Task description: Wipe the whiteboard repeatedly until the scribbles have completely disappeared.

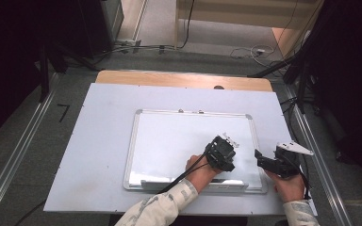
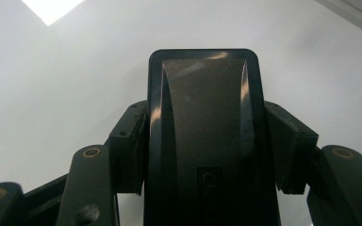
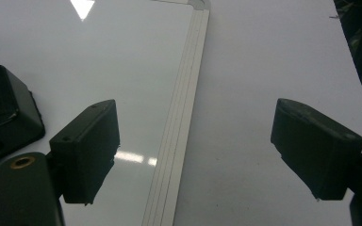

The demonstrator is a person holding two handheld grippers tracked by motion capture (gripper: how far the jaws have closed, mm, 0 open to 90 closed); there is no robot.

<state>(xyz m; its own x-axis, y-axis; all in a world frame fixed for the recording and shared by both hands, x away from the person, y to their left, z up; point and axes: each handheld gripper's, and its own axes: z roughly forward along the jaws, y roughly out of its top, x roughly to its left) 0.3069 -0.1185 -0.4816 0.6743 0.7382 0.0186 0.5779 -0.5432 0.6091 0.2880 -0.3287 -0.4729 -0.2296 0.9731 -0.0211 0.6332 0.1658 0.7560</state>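
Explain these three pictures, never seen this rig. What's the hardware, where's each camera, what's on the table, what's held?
No robot here: a person holds a two-jaw gripper in each hand. The high view looks down on a white-covered table with a whiteboard lying flat on it. The other two cameras ride on the grippers, looking along their black jaws. The left gripper sits over the board, jaws closed on a black rectangular block, possibly an eraser. The right gripper is open and empty, straddling the board's right frame edge.
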